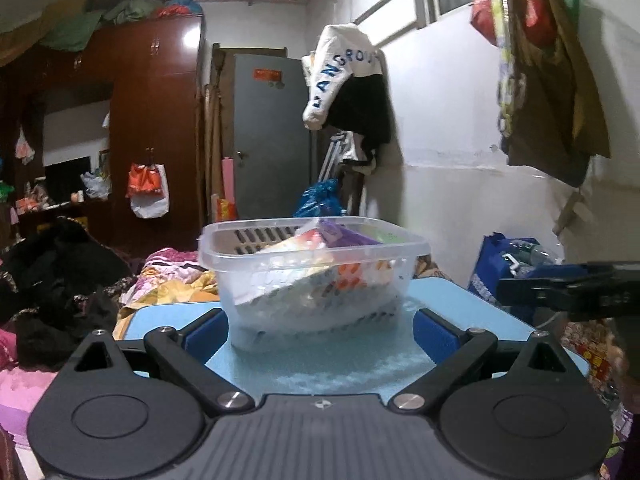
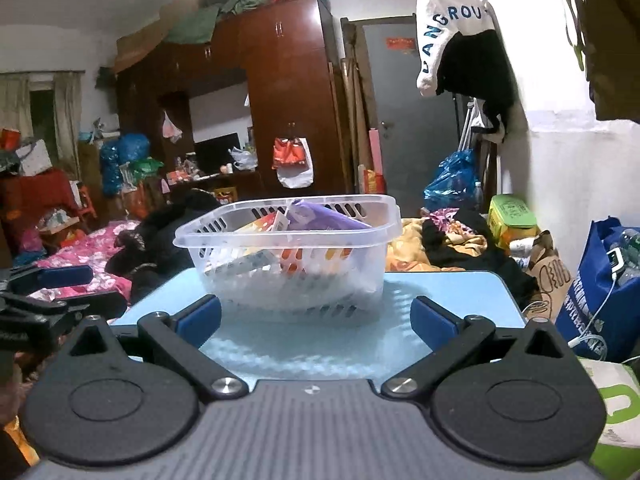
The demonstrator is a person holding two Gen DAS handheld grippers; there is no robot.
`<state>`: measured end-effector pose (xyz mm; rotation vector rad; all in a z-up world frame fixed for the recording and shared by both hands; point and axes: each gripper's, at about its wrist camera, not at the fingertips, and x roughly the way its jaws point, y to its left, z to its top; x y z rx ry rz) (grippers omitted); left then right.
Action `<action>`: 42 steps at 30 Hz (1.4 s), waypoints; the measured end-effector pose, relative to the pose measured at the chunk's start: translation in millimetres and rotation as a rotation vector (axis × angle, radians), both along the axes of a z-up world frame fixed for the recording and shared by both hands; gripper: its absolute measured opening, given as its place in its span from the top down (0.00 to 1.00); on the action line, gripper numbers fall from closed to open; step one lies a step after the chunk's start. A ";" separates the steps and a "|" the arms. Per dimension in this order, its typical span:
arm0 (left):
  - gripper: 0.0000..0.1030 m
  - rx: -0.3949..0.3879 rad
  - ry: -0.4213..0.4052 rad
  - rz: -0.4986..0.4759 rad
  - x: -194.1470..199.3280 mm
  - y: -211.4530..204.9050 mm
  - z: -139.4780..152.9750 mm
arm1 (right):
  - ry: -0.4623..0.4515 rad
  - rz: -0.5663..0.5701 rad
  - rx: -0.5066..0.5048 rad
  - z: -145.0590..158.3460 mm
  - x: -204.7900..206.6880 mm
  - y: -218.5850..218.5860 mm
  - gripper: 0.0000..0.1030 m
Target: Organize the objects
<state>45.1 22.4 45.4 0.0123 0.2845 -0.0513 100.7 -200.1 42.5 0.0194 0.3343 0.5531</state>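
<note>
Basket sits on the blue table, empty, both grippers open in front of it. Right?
Not empty. Both wrist views show the clear basket holding packets, including a purple one. The rest stands: it sits on the blue table, left gripper and right gripper open.

A brown wardrobe (image 2: 288, 92) stands against the far wall, with green and red bundles (image 2: 240, 0) piled on top. A red-and-white bag (image 2: 294, 162) hangs from its door. Right of it is a grey door (image 2: 416, 120) bearing a red label (image 2: 400, 44). A white garment (image 2: 444, 28) with blue lettering hangs over a black garment (image 2: 480, 72) on the white wall. A blue plastic bag (image 2: 454, 182) sits on the floor below. Dark clothes (image 2: 168, 232) lie heaped on a pink floral bedspread (image 2: 92, 248). A green-lidded box (image 2: 512, 216) rests among yellow bedding (image 2: 408, 244). A blue tote (image 2: 600, 292) stands at far right, with a white cable (image 2: 600, 316) trailing from it.
</note>
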 end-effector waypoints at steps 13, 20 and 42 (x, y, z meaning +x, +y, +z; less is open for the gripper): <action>0.03 0.045 -0.007 -0.021 -11.2 -18.0 -4.1 | -0.009 -0.011 -0.023 -9.0 -5.2 1.3 0.00; 0.03 0.010 -0.008 -0.015 -11.4 -9.8 -0.8 | -0.027 -0.012 -0.036 -11.7 -9.7 2.5 0.00; 0.03 0.003 0.000 -0.017 -9.1 -10.3 -4.8 | -0.044 -0.005 -0.028 -6.5 -14.2 0.3 0.00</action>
